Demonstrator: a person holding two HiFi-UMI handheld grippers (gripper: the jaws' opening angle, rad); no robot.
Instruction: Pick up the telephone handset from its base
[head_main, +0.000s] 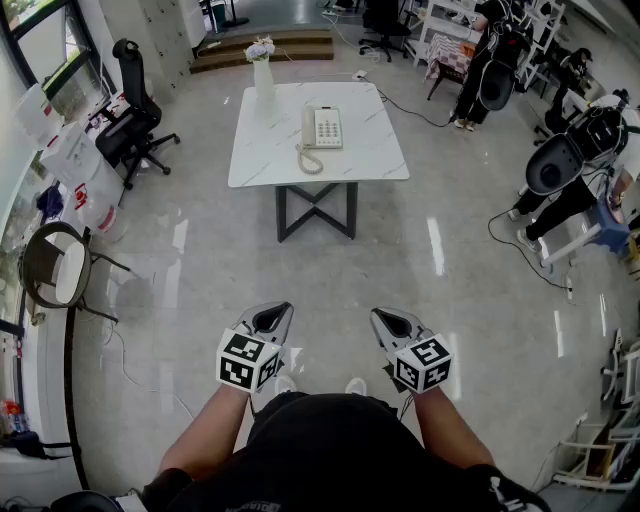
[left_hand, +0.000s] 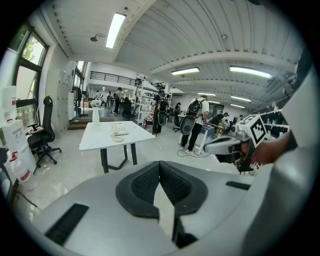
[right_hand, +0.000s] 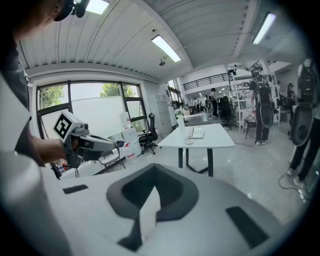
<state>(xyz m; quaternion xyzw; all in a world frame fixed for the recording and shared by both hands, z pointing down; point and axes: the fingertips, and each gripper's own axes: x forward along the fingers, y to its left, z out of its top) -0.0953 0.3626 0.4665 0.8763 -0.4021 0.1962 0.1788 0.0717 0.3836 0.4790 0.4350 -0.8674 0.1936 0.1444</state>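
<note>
Left tool is clenched, pads pressed together with nothing between them; right tool likewise looks clenched and empty, its pads meeting at the seam in its own view. Both are held out in front of the person's body, side by side, tipped a little downward over bare floor. Each one shows in the other's gripper view, off to the side, not touching anything. The white worktop stands well apart from both, straight ahead across open floor. On it sits the phone base with the handset lying in its cradle along the base's left side, and the coiled cord looping toward the near edge. A white vase with flowers stands at the far left corner, clear of the phone. A black office chair is off to the left, not in the path. Judged step: approach, grasp not yet begun, task at its very start. The next move calls for walking up to the worktop, releasing the jaws of whichever tool is used, lining them across the handset's narrow middle, closing, then lifting straight up so the cord does not drag the base. Which tool will do it cannot be told; both are equally placed.
</note>
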